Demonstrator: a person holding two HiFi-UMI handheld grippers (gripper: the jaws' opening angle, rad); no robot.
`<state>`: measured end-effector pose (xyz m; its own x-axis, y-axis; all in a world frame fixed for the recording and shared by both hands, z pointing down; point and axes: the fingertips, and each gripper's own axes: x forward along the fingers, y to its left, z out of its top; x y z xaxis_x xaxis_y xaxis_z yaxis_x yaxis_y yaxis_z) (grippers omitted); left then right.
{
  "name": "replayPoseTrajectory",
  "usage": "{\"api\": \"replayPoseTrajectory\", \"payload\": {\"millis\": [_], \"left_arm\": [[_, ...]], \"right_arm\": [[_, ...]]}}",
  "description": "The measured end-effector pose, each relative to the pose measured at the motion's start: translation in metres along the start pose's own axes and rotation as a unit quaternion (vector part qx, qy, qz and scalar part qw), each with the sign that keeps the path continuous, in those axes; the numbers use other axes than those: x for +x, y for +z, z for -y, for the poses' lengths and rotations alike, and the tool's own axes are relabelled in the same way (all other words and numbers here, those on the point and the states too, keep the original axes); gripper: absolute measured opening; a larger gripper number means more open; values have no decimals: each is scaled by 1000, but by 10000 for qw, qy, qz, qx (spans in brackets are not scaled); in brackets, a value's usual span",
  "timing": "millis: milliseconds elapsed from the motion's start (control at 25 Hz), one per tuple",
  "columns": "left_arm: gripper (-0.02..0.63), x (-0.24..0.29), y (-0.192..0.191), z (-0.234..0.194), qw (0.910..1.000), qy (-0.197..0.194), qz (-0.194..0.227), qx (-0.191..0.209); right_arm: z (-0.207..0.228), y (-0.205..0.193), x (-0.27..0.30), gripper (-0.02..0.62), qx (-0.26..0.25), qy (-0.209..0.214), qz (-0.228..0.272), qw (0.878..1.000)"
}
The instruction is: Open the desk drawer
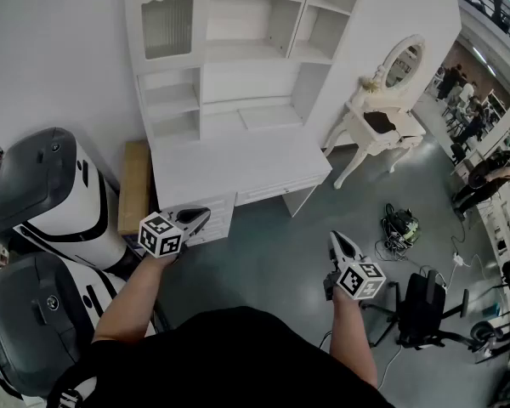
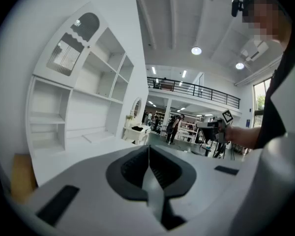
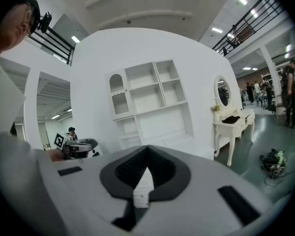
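The tall white wooden desk with a shelf hutch (image 1: 238, 164) stands ahead of the person, its tabletop bare. The shallow white desk drawer (image 1: 272, 192) sits shut just under the tabletop's near edge, and its long axis runs along that edge. The left tongs (image 1: 201, 215), clenched on nothing, point near its left end and are the closer pair. The right tongs (image 1: 336, 239), also clenched and empty, hang over the floor, well apart from it.

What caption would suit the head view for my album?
From above: a person holds the left gripper and right gripper, both shut, near a white desk with its drawer closed.
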<state>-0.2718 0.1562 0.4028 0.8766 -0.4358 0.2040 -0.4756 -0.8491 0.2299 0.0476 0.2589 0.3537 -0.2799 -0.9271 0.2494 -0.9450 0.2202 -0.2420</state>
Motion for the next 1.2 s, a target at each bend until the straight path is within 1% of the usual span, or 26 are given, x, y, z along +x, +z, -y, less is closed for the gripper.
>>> {"api": "replayPoseTrajectory", "payload": {"millis": [160,280,440,520,800,920,1200], "left_arm": [[11,6,9,9,10000,-19,9,66],[11,12,11,11,10000,-16,12,69],[11,26,6,5,9998,15,-168,63],[11,35,7,4,9998,7,-194,49],[11,82,16,3,9994,-90,-301,143],[11,103,19,-3,9993,-76,-355,126],[11,156,27,-21,9989,-24,-466,38]], "right_arm": [[7,-6,-6,2,-16,-21,-64,10000],[18,-2,-4,2,-36,-109,-16,9999],[32,-1,5,2,26,-187,11,9998],[41,-1,7,2,80,-212,28,9997],[87,2,23,2,164,-255,-37,9995],[109,5,35,2,226,-284,-54,9993],[157,19,72,2,198,-288,-78,9994]]}}
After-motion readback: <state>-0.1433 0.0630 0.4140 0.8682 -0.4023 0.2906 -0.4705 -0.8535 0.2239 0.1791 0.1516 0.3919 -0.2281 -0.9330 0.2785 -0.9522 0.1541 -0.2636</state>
